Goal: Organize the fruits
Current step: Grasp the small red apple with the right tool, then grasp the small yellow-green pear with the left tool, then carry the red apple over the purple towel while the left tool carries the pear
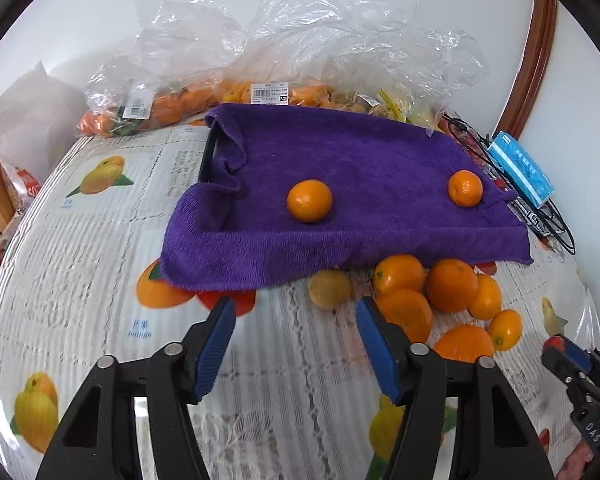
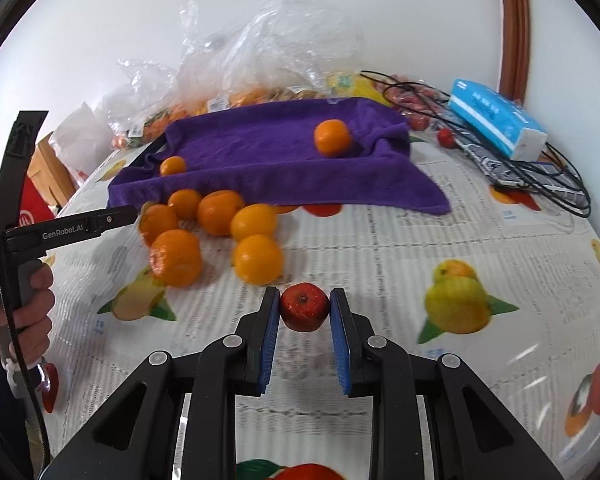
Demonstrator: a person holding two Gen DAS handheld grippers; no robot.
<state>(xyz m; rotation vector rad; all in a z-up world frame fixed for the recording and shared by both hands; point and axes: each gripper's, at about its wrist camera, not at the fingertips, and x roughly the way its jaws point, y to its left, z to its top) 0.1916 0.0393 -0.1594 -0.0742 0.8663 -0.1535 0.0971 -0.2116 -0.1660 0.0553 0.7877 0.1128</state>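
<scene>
While the right gripper clamps a small red fruit between its blue fingers, pads pressing on both flanks so the round thing cannot roll off the slick desk, the left gripper stands with its fingers part-way apart and nothing between them, aimed at a pale yellow fruit just past its tips; that gap looks about right for so small a fruit. Just beyond, a heap of oranges lies bunched and touching on the fruit-printed cloth, probably tipped out together to be sorted, right against the near hem of a purple towel. This towel is draped over what seems a dark tray, a soft bed that keeps fruit from rolling; two oranges sit on it well apart, one near its middle and one toward its right edge. Farther back lie crumpled clear plastic bags with more fruit, a blue tissue pack and tangled black cables against the wall.
</scene>
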